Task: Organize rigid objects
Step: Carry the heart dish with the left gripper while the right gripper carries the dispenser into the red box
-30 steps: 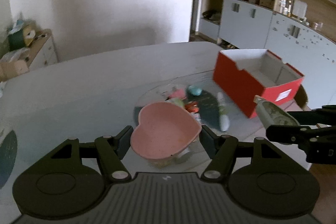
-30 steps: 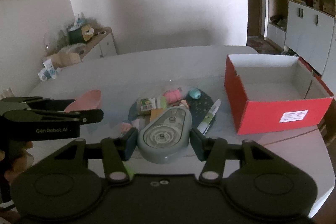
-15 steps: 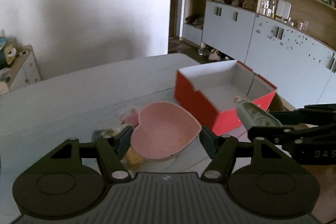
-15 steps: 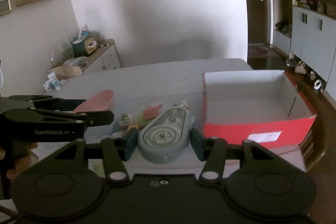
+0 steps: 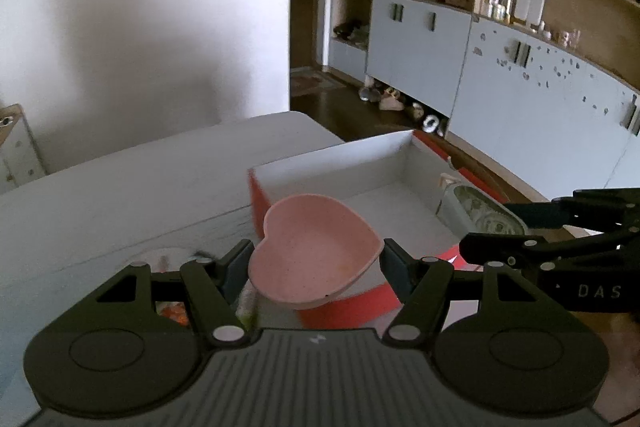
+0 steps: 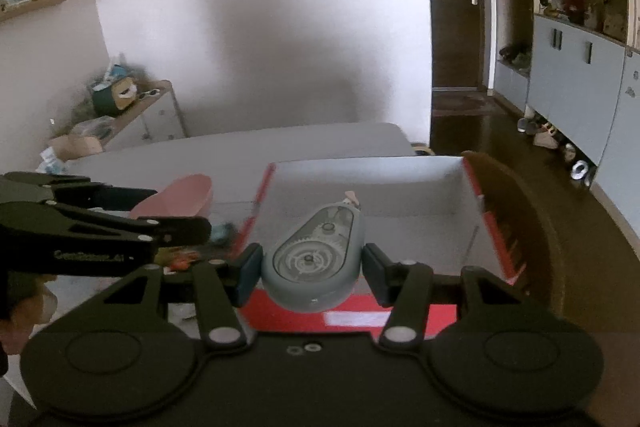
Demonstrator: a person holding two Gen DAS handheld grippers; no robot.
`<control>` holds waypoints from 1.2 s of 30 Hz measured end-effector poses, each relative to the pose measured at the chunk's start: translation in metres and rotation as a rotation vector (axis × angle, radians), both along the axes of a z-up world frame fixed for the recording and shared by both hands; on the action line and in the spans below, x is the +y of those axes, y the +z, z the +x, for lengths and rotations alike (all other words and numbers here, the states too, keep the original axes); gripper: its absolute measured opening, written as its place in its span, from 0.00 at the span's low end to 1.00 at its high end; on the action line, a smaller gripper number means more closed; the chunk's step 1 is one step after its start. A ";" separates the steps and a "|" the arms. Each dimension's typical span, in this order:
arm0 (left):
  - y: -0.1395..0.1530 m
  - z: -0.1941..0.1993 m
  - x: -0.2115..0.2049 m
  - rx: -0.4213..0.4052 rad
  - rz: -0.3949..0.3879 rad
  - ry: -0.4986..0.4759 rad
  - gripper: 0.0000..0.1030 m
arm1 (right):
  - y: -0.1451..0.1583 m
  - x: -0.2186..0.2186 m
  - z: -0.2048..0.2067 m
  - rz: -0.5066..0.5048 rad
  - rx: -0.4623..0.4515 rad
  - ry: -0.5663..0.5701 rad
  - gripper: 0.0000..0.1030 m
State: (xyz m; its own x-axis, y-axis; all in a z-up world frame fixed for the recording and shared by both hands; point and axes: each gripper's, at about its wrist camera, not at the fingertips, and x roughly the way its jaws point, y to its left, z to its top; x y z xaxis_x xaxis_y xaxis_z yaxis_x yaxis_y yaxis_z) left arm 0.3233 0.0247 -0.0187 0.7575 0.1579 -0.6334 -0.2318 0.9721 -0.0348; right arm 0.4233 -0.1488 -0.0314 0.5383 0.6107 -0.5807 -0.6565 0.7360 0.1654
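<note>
My left gripper (image 5: 316, 261) is shut on a pink heart-shaped dish (image 5: 314, 251), held in the air over the near left corner of the red box (image 5: 344, 301). The box is open on top, white inside and bare on its floor. My right gripper (image 6: 312, 267) is shut on a grey correction-tape dispenser (image 6: 314, 259), held above the box's (image 6: 400, 187) near wall. In the left wrist view the dispenser (image 5: 480, 215) and the right gripper (image 5: 520, 239) show at the right. In the right wrist view the dish (image 6: 180, 197) and the left gripper (image 6: 172, 223) show at the left.
Small loose items (image 6: 188, 259) lie on the grey table (image 5: 120, 195) left of the box. A dark wooden chair back (image 6: 520, 211) rises just right of the box. Grey cabinets (image 5: 520, 87) line the right wall, and a low sideboard (image 6: 140, 119) stands at the far left.
Both grippers have travelled right, from above the pile of small items to over the red box, each still carrying its object. The box now fills the middle of both views.
</note>
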 end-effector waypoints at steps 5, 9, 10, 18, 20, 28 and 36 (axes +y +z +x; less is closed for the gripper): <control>-0.011 0.052 -0.009 0.041 0.006 -0.013 0.67 | -0.014 -0.006 0.035 -0.038 -0.010 0.003 0.52; -0.020 0.088 -0.010 0.076 0.022 0.018 0.67 | -0.029 -0.006 0.062 -0.077 -0.001 0.021 0.52; -0.024 0.098 -0.010 0.089 0.022 0.019 0.67 | -0.033 -0.005 0.068 -0.088 0.003 0.029 0.52; -0.059 0.158 -0.009 0.178 0.078 0.044 0.67 | -0.063 0.008 0.102 -0.164 0.052 0.119 0.52; -0.068 0.170 -0.007 0.214 0.064 0.041 0.67 | -0.071 0.012 0.107 -0.191 0.068 0.141 0.52; -0.103 0.207 0.000 0.331 0.037 0.043 0.67 | -0.094 0.024 0.128 -0.278 0.140 0.147 0.52; -0.133 0.228 0.006 0.494 -0.038 0.036 0.67 | -0.102 0.031 0.131 -0.324 0.203 0.168 0.52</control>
State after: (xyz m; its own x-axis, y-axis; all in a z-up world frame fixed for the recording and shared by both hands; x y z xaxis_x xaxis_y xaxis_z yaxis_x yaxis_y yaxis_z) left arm 0.5517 0.0305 -0.1514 0.3602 0.1484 -0.9210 -0.2629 0.9634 0.0524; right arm 0.5540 -0.1175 -0.1331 0.3018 0.4485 -0.8413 -0.7496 0.6569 0.0813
